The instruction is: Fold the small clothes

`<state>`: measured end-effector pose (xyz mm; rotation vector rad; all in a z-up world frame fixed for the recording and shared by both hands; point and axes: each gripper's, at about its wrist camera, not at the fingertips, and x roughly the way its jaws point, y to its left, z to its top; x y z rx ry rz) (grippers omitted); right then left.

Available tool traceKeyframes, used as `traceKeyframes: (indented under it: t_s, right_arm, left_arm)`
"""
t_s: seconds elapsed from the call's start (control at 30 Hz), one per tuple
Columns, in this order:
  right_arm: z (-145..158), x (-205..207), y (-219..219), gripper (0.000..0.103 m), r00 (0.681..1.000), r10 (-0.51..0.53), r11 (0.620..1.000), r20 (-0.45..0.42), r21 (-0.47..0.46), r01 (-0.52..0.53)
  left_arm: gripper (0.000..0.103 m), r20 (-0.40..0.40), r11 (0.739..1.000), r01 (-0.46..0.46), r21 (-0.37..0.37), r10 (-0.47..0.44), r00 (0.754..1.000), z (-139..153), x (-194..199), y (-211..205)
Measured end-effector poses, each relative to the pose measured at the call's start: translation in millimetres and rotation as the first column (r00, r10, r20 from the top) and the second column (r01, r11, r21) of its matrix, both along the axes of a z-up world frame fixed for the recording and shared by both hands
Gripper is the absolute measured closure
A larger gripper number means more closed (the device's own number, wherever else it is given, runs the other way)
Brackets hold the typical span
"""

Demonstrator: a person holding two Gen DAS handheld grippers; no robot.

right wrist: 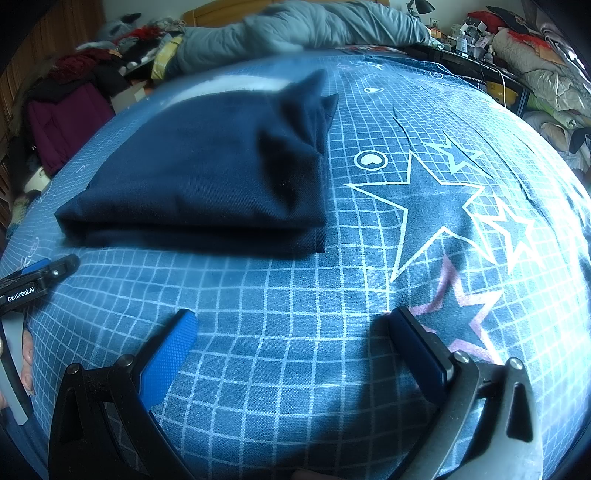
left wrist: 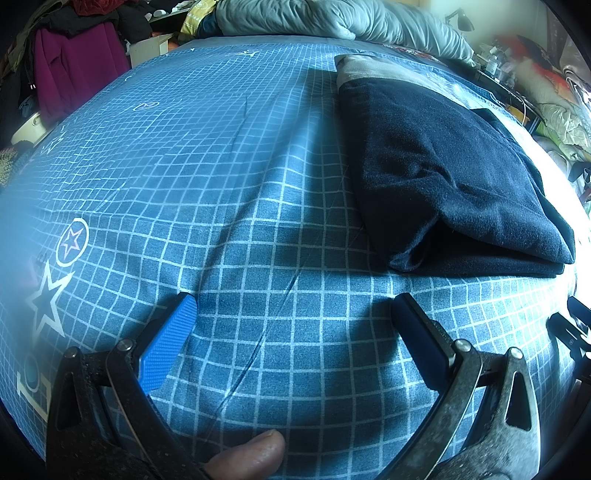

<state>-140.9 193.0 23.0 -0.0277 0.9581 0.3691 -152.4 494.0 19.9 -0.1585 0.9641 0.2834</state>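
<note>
folded garment point(right wrist: 207, 173) on bed sheet point(right wrist: 295, 295) | quilt point(right wrist: 303, 27) behind

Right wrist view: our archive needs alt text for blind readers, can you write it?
A folded dark navy garment lies on a blue grid-and-star bedsheet, untouched. The right gripper hovers open and empty just short of it, with the left gripper at the frame's left edge.

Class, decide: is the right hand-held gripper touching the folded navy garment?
Apart. In the right wrist view, the open right hand-held gripper sits short of the folded navy garment, with bare bedsheet between them.
</note>
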Motion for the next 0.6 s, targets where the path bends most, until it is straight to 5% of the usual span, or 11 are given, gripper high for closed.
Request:
traceKeyframes:
  t_s: [0.4,0.6]
  right_arm:
    - [5,-6,18,0.0,1.0,0.014,0.999,-0.002,-0.05,-0.014]
    - [46,-16,12,0.0,1.0,0.007,1.0,0.005,-0.025,-0.007]
  left_arm:
    - [0.0,-0.072,0.998,0.043,-0.036,-0.045,0.996,15,2,4]
    - [0.0,0.081,0.997,0.065,0.047,-0.068,0.994,90,-27,-12]
